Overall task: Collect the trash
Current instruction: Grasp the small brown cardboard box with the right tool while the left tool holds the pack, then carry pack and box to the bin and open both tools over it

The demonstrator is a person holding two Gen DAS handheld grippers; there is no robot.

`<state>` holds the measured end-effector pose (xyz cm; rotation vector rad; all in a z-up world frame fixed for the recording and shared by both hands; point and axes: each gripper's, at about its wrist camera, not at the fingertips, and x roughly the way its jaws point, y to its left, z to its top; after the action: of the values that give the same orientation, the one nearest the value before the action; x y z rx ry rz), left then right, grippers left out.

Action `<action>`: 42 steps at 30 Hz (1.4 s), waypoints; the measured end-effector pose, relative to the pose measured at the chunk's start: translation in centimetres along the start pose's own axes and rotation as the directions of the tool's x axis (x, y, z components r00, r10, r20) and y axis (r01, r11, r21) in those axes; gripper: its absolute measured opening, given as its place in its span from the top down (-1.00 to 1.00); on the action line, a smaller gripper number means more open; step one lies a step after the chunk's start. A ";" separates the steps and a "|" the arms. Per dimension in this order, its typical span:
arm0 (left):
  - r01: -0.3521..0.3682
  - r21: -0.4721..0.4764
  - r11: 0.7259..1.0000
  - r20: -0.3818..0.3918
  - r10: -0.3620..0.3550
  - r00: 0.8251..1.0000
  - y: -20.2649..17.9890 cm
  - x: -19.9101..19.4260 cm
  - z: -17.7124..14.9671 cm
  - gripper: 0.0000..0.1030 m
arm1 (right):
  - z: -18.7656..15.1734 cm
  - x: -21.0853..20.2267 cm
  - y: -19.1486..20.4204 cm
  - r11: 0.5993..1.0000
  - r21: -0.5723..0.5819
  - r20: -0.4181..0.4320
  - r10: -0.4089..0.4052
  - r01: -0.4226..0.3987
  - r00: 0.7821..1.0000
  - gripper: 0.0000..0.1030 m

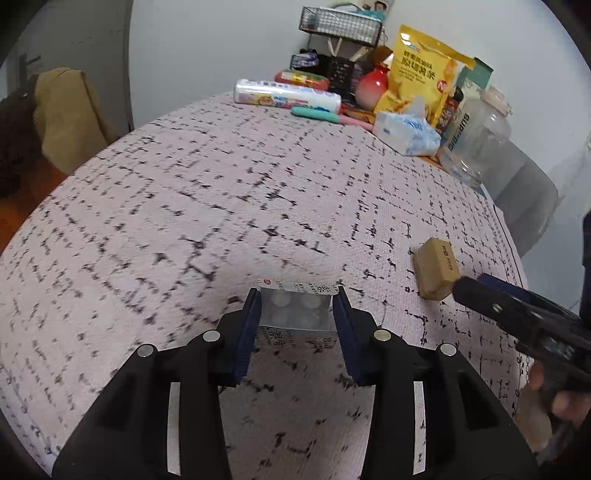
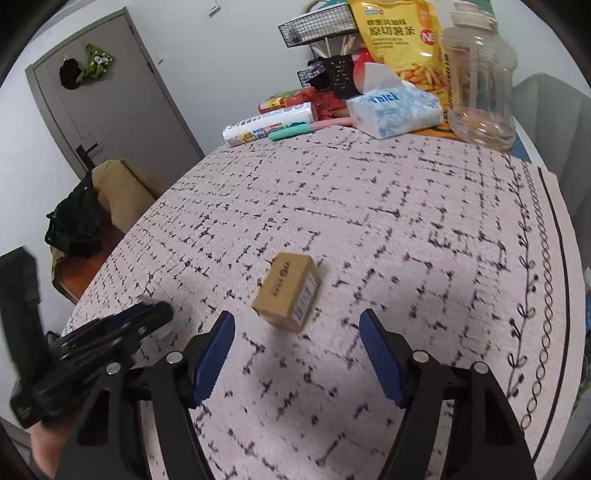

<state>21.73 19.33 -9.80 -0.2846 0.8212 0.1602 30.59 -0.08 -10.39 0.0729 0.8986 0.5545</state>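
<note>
A silver blister pack of pills lies on the pink patterned tablecloth. My left gripper is shut on it, one blue pad against each side edge. To its right stands a small brown cardboard box, and my right gripper reaches in beside it. In the right wrist view the brown box sits just ahead of my right gripper, whose jaws are open and apart from the box. My left gripper shows at the lower left, pointing down at the cloth.
At the table's far end stand a tissue pack, a clear plastic jar, a yellow snack bag, wire racks, a wrapped roll and pens. A chair with clothes and a grey door are to the left.
</note>
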 end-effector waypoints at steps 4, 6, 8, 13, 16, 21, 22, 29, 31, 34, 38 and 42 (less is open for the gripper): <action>-0.021 -0.034 0.999 0.017 0.021 1.000 1.0 -1.4 0.0 0.22 | 0.8 1.4 1.0 1.000 -0.021 -0.008 -0.023 0.023 1.000 -0.35; -0.031 -0.059 0.998 0.026 0.033 0.999 1.5 -2.2 0.1 0.22 | 1.1 2.4 1.4 0.998 -0.037 -0.019 -0.044 0.044 0.999 -0.35; -0.039 -0.077 0.996 0.037 0.042 0.998 1.8 -3.1 0.0 0.22 | 1.3 3.3 1.6 0.996 -0.051 -0.034 -0.073 0.071 0.997 -0.27; -0.060 -0.090 0.994 0.056 0.065 0.996 1.6 -5.0 -0.9 0.22 | 1.2 2.8 1.2 0.998 -0.038 -0.066 -0.054 0.052 0.996 0.48; -0.050 -0.107 0.993 0.065 0.057 0.996 1.1 -5.5 -1.3 0.22 | 0.5 0.7 1.3 0.998 -0.056 -0.047 -0.040 0.038 0.998 0.49; -0.015 -0.097 0.995 0.078 0.023 0.997 -1.0 -6.2 -1.8 0.22 | -0.9 -2.7 0.4 0.999 -0.046 -0.029 -0.007 0.006 1.000 0.49; -0.009 -0.094 0.996 0.083 0.017 0.996 -1.5 -6.4 -1.9 0.22 | -1.2 -3.4 0.1 0.999 -0.043 -0.027 0.000 -0.002 1.000 0.49; 0.037 -0.066 0.997 0.101 -0.030 0.994 -4.9 -7.7 -2.4 0.22 | -3.4 -8.8 -2.9 1.000 -0.005 0.023 0.026 -0.026 0.999 0.49; 0.053 -0.053 0.997 0.100 -0.047 0.994 -6.2 -7.8 -2.6 0.22 | -3.8 -10.0 -3.8 1.000 0.010 0.034 0.028 -0.029 0.999 0.49; 0.081 -0.029 0.996 0.100 -0.077 0.992 -8.4 -8.1 -3.0 0.22 | -4.8 -12.0 -5.5 0.999 0.041 0.054 0.027 -0.029 0.998 0.49; 0.114 -0.001 0.993 0.094 -0.114 0.989 -10.9 -8.3 -3.6 0.22 | -5.8 -14.5 -8.1 0.997 0.077 0.080 0.008 -0.015 0.997 0.49; 0.145 0.033 0.989 0.083 -0.147 0.986 -13.7 -8.3 -4.1 0.22 | -6.8 -16.8 -11.0 0.993 0.118 0.106 -0.021 0.008 0.994 0.49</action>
<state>16.70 4.76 -3.78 -0.3091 0.7147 0.0235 21.85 -18.81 -5.73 0.2010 0.8264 0.4790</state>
